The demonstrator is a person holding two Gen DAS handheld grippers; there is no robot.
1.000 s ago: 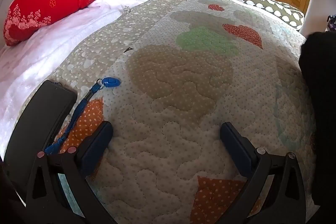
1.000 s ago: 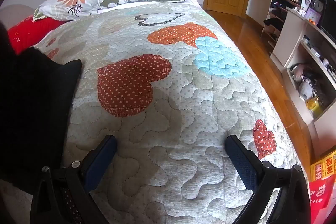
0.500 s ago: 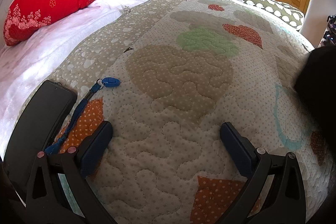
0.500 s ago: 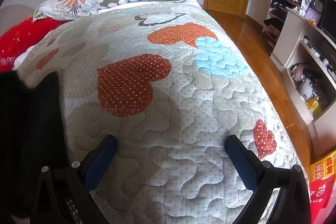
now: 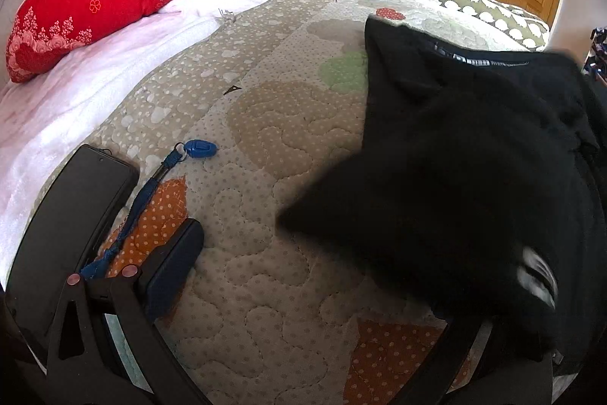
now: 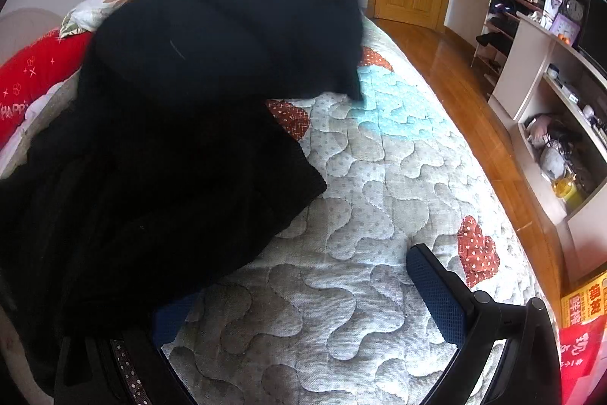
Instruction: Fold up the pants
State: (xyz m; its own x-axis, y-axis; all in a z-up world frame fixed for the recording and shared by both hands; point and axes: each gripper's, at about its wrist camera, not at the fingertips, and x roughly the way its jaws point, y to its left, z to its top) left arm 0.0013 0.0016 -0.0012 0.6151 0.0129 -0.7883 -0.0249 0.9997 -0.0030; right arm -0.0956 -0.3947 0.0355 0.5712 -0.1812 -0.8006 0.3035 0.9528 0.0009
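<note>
Pants (image 5: 474, 154), black and bunched, lie on the quilt (image 5: 265, 283) between the two grippers, partly blurred as if in motion. Left gripper (image 5: 322, 276) and right gripper (image 6: 303, 302) both stand spread and empty. Step in hand, by judgement: laying out, with no fold begun. Next move calls for finding the waistband and spreading the cloth flat. Hidden: legs and hems in the dark heap; cloth covers each gripper's inner finger.

The black pants (image 6: 182, 147) cover the middle of the quilt (image 6: 379, 200) (blurred at the top); its right side lies free, while a phone (image 5: 68, 215) and blue lanyard (image 5: 151, 185) block the left.
</note>
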